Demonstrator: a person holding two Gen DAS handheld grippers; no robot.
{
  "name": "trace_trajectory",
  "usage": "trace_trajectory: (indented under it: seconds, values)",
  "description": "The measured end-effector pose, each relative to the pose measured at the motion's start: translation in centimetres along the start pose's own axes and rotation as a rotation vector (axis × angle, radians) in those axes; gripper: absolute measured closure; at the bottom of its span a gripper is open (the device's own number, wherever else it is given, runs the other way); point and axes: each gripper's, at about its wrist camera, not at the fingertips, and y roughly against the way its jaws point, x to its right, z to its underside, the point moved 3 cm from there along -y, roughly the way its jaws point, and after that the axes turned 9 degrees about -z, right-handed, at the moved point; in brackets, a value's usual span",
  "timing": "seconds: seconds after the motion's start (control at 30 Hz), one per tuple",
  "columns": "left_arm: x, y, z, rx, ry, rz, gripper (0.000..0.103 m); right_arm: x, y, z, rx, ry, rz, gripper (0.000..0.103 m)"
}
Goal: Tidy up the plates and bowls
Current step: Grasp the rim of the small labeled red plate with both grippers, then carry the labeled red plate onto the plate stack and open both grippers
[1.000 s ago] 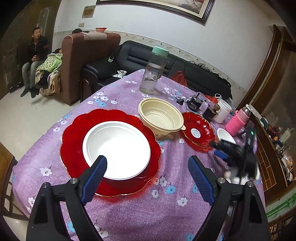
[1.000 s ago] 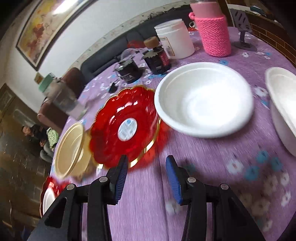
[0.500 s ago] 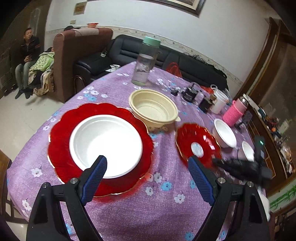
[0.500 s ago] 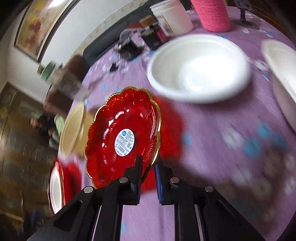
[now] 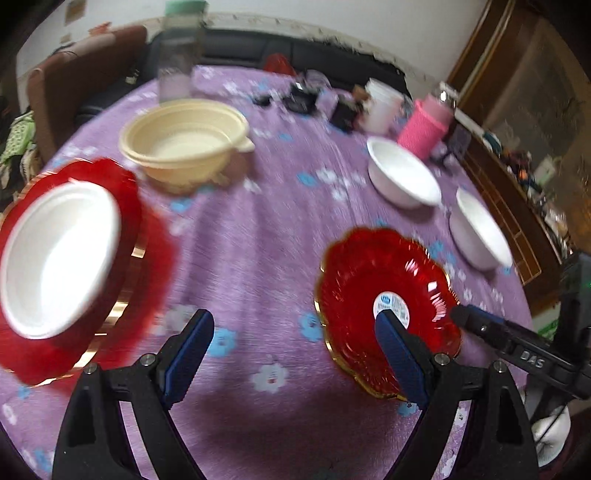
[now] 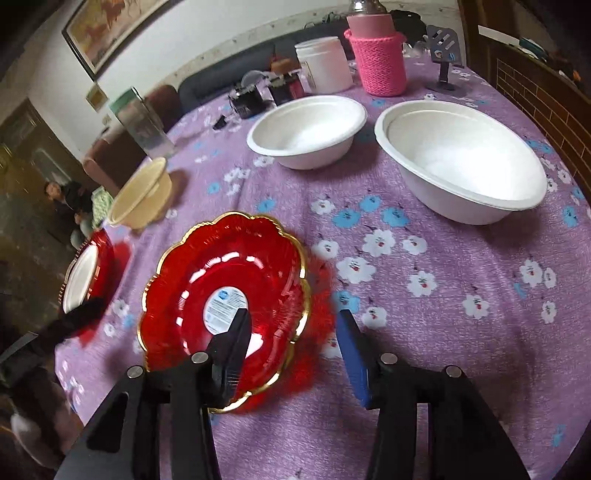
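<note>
Both cameras ride on hand-held grippers and look steeply down along the fingers at the table [image 5: 266, 229], close above its cloth. The left view faces the table's middle from the near edge; the right view looks from the other side. Both take in the small red plate [image 5: 384, 295] [image 6: 229, 288] and white bowls [image 5: 402, 173] [image 6: 306, 129].

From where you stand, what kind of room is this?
Most likely a home living or dining room: a round table under a purple flowered tablecloth set with bowls, a dark sofa along the wall, and a framed painting above it.
</note>
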Motion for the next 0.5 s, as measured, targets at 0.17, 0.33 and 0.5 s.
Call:
trace_trajectory:
  seconds: [0.17,0.33,0.5]
  values:
    - [0.9,-2.6,0.0,-0.055,-0.003,-0.007,0.018,0.4,-1.4,0.5,-0.008,-0.034,-0.01,0.052]
    - [2.5,-4.0,-0.6,-0.053,-0.041,-0.011,0.047,0.5,-1.8,0.5,0.015,-0.046,-0.005,0.052]
    - [4.2,-4.5,-0.7,-0.041,-0.081,-0.009,0.064,0.3,-2.5,0.2,0.025,-0.055,-0.004,0.077]
